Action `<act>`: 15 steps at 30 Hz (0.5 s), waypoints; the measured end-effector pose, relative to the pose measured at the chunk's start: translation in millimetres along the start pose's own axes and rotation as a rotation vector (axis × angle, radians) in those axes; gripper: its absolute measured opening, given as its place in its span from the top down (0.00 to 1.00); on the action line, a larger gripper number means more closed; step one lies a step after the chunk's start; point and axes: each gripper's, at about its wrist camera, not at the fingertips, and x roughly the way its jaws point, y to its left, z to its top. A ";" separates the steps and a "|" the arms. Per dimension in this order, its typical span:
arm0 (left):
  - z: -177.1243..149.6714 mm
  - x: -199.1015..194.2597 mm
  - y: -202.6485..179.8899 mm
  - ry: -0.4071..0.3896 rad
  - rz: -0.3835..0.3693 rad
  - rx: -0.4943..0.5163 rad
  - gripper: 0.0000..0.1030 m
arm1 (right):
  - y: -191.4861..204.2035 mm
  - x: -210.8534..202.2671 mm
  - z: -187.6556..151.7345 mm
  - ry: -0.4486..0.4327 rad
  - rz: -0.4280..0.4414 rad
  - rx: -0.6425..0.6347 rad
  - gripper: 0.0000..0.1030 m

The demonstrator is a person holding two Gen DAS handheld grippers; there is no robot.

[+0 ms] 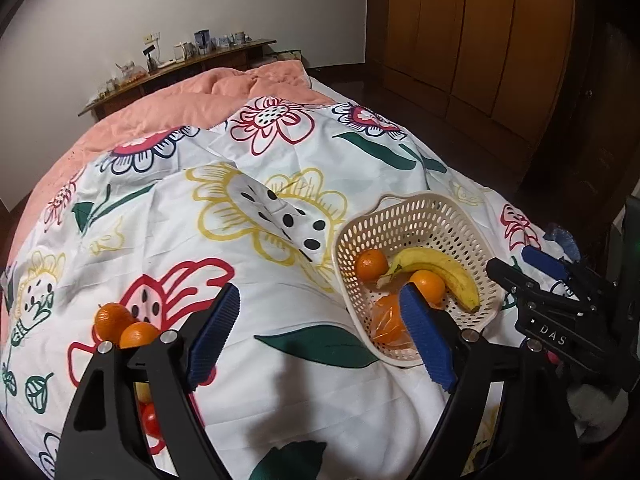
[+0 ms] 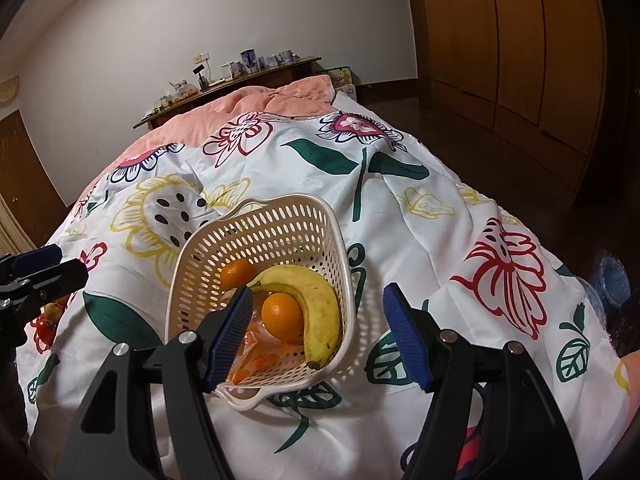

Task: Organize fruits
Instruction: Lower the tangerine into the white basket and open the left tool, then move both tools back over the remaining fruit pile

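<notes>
Left gripper [image 1: 320, 336]: blue-padded fingers spread wide, holding nothing, above the flowered white bedspread [image 1: 248, 248].
Right gripper [image 2: 320, 336]: fingers wide apart, empty, over the basket's near rim.
Cream perforated plastic basket [image 2: 280, 216]: on the bedspread, holding a yellow banana [image 2: 320, 304] and oranges [image 2: 282, 316].
Loose oranges [image 1: 120, 324]: beside the left gripper's left finger.

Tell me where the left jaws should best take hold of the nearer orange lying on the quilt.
Probably across the round middle of the orange, coming down from above. It touches a second orange on its far-left side, so set the open left gripper on the free sides.
</notes>
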 end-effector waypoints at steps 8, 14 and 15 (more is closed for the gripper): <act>-5.4 -11.7 2.5 -0.015 -0.007 -0.003 0.18 | 6.1 -2.2 -0.2 0.000 -0.001 -0.014 0.34; -10.0 -16.4 9.1 -0.018 -0.006 -0.023 0.18 | 13.1 -5.2 -0.4 -0.002 0.004 -0.029 0.34; -10.5 -16.5 9.9 -0.018 -0.005 -0.026 0.18 | 13.9 -5.6 -0.6 -0.002 0.005 -0.030 0.34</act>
